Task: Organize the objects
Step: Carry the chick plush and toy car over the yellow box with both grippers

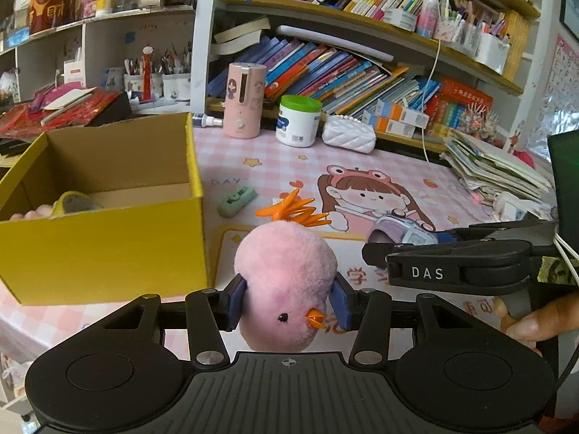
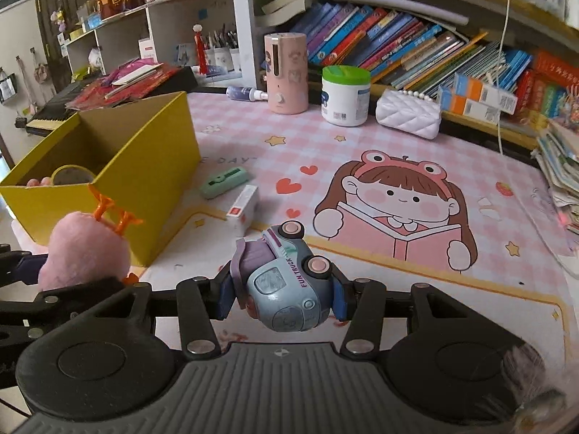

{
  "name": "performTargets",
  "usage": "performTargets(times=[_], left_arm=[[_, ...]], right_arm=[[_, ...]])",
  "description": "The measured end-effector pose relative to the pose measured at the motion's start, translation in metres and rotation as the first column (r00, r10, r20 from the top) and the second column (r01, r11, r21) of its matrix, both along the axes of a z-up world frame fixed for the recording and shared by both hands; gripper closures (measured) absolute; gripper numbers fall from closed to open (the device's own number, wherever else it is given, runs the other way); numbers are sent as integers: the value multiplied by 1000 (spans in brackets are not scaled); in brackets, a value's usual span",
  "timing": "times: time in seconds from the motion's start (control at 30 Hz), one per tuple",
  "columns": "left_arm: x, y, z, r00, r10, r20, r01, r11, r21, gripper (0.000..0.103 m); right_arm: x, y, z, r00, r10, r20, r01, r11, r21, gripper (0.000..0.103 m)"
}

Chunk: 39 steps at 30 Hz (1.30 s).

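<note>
My left gripper [image 1: 287, 302] is shut on a pink plush chick [image 1: 286, 285] with orange feet pointing up, held above the mat just right of the yellow cardboard box [image 1: 108, 246]. In the right wrist view the same pink plush chick [image 2: 85, 253] shows at the left. My right gripper [image 2: 280, 298] is shut on a blue-and-purple toy truck [image 2: 286, 282], lifted off the mat; the toy truck [image 1: 401, 233] also appears in the left wrist view, to the right of the chick. The open box [image 2: 144, 181] holds a round yellowish item [image 2: 70, 175].
On the pink cartoon mat [image 2: 398, 144] lie a green stapler-like item [image 2: 222, 181] and a small white-and-red box [image 2: 244, 208]. A pink cylinder [image 2: 286, 72], a green-lidded tub [image 2: 345, 96] and a white quilted purse [image 2: 407, 114] stand before crowded bookshelves. A paper stack [image 1: 495, 170] sits right.
</note>
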<state>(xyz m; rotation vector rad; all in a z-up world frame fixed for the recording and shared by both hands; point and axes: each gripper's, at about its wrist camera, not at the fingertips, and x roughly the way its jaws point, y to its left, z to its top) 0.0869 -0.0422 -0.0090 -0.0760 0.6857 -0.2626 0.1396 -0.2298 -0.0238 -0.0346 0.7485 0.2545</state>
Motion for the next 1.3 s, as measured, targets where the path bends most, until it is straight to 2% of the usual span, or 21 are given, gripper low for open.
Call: performTargets(times=[0.27, 0.53, 0.73, 1.03, 1.3], left_arm=[[-36, 44, -5, 1000, -4, -10, 3, 1000, -24, 56], [-72, 92, -12, 997, 62, -51, -64, 998, -21, 56], [-99, 123, -14, 995, 78, -62, -80, 997, -25, 56], [-131, 151, -9, 995, 96, -41, -97, 995, -20, 56], [-145, 169, -3, 991, 131, -23, -132, 991, -38, 56]], right_arm=[[-44, 33, -4, 999, -41, -29, 41, 999, -19, 56], [-97, 77, -9, 999, -28, -44, 27, 999, -33, 56], [-129, 104, -16, 998, -32, -58, 31, 999, -21, 56], [-159, 140, -16, 998, 1, -62, -1, 1000, -11, 56], [-171, 161, -9, 998, 35, -47, -36, 999, -23, 56]])
